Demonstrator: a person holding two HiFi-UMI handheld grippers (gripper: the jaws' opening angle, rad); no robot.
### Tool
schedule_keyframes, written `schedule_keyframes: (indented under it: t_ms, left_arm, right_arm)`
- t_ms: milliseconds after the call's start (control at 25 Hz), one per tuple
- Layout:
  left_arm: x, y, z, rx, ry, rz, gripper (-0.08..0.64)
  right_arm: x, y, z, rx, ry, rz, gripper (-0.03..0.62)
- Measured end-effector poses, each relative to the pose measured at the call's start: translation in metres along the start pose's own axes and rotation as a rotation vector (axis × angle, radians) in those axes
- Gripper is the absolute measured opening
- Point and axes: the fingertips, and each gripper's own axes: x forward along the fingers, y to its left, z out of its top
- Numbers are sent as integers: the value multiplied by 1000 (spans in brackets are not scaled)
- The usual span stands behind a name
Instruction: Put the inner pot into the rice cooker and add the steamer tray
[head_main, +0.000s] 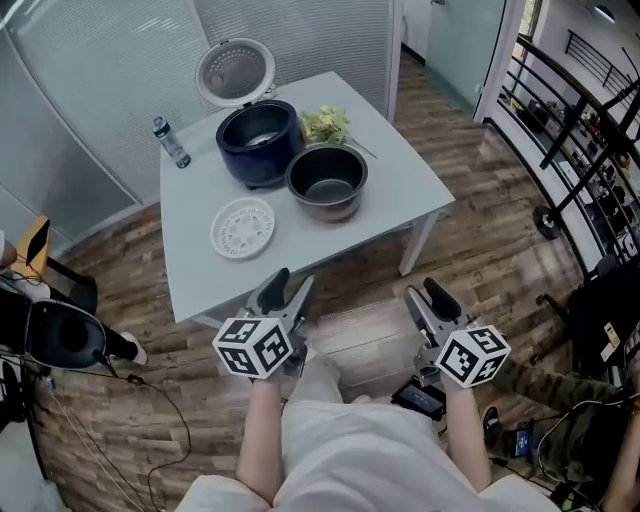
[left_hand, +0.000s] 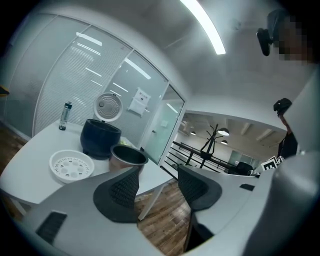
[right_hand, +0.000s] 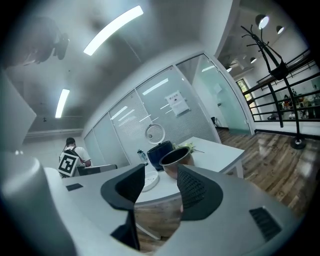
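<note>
a white counter (head_main: 400, 180) stands on a wood floor (head_main: 480, 250), ahead of the person. on its far side sits the dark blue rice cooker (head_main: 258, 145), its white lid (head_main: 235, 70) hinged up and open, the cavity showing. just beside it, on its right in the head view and very close to touching it, stands the inner pot (head_main: 327, 182), upright on the counter, dark inside with a copper-toned outer wall. the steamer tray (head_main: 242, 228), a round white dish pierced with holes, lies flat on the counter in front of the rice cooker, nearer the person and a little apart from both the cooker and the pot. a small water bottle (head_main: 171, 142) stands upright to the left of the cooker near the counter's edge, and a bunch of leafy greens (head_main: 325, 124) lies behind the inner pot. the left gripper (head_main: 290, 285) is held over the near edge of the counter, its jaws spread apart with nothing between the pads, only counter and floor seen through the gap. the right gripper (head_main: 425, 293) is held over the floor just off the counter's near edge, its jaws likewise spread and empty. both grippers point toward the counter and are well apart from the pot, the tray and the cooker.
</note>
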Motion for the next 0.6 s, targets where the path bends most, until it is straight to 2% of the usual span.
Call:
schedule_keyframes:
  t_ms: [320,600]
  left_arm:
    - [45,45,-4,-71,27,29,233]
    - [129,120,14,-159,44,66,233]
  right_arm:
    - [58,-31,-3,26,73,0,199]
    - [163,-69,4,36,178,14,198]
